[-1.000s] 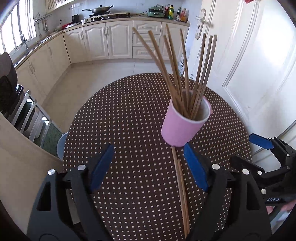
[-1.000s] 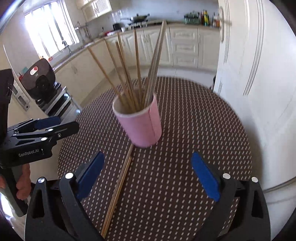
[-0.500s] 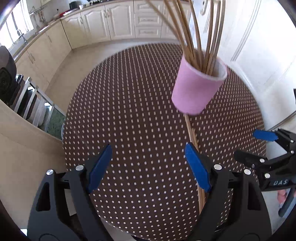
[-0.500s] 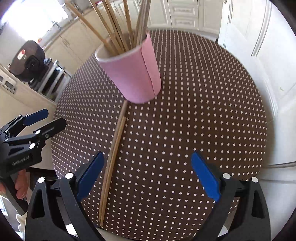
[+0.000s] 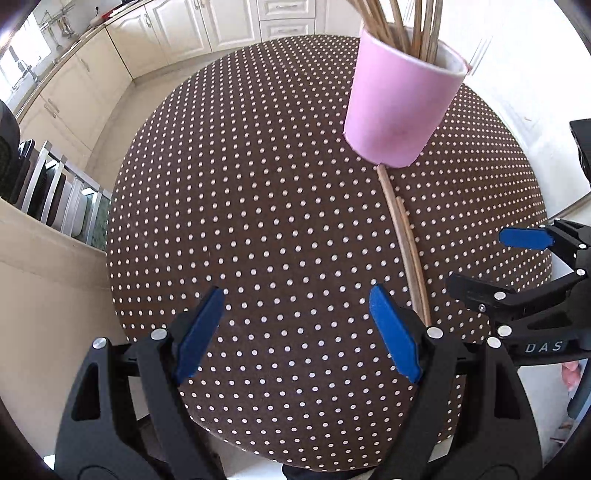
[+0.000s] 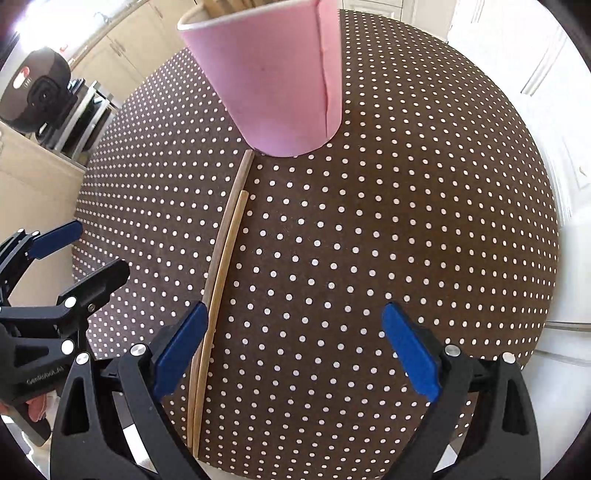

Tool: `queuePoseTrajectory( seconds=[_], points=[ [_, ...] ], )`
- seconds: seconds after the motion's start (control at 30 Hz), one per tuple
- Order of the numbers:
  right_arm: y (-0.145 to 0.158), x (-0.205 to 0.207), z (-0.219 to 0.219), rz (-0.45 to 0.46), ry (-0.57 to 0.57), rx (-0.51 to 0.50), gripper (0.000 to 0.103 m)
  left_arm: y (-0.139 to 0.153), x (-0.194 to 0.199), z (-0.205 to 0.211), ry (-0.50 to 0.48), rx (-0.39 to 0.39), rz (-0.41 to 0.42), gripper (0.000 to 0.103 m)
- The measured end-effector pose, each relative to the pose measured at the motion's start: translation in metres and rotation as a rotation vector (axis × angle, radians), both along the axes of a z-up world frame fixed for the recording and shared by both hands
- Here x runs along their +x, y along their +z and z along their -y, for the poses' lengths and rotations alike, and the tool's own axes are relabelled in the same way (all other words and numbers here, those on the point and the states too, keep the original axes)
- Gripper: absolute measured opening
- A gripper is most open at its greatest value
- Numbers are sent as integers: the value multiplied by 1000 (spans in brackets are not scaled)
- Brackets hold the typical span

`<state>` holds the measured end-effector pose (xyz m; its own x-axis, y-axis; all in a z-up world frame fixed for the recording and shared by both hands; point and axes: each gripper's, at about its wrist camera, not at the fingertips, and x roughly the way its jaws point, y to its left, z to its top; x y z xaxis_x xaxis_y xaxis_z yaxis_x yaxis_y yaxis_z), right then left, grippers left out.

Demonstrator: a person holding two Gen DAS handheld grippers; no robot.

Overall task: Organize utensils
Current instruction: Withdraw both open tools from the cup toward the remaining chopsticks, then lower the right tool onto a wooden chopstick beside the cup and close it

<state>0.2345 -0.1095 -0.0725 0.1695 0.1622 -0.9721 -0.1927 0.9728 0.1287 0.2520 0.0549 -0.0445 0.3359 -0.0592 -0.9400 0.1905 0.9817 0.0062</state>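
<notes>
1. Cream kitchen cabinets (image 5: 192, 22) are ringing a round worktop (image 5: 258, 221) under a brown polka-dot cloth.
2. A pink cup (image 5: 399, 110) is standing near the far edge, bristling with chopsticks, probably the collecting pot.
3. Two loose chopsticks (image 6: 218, 280) are lying side by side from the cup's foot to the near edge, awaiting pickup.
4. The left gripper (image 5: 295, 328) is hovering with jaws wide, empty.
5. The right gripper (image 6: 291, 350), jaws likewise wide and empty, is hanging just beside the pair; "DAS" is reading on its body.
</notes>
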Motion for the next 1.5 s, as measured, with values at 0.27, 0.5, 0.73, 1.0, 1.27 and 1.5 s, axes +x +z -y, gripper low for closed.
queuePoseTrajectory(
  seconds=[0.27, 0.5, 0.73, 1.0, 1.27, 1.5],
  points=[
    [-14, 9, -22, -25, 10, -37, 91, -16, -2, -1, -8, 8, -43, 80],
    [-23, 24, -35, -25, 19, -74, 91, -23, -3, -1, -8, 1, -51, 80],
    [-28, 30, -51, -12, 27, -101, 91, -29, 3, -7, 1, -5, -65, 80],
    [-26, 31, -54, -8, 14, -117, 91, -25, 2, -19, 14, -7, -50, 80],
    [-24, 26, -57, 3, 18, -134, 90, -24, -9, -30, 23, -4, -53, 80],
    [-28, 15, -59, -11, 29, -151, 88, -31, -16, -39, 36, -10, -64, 80]
  ],
)
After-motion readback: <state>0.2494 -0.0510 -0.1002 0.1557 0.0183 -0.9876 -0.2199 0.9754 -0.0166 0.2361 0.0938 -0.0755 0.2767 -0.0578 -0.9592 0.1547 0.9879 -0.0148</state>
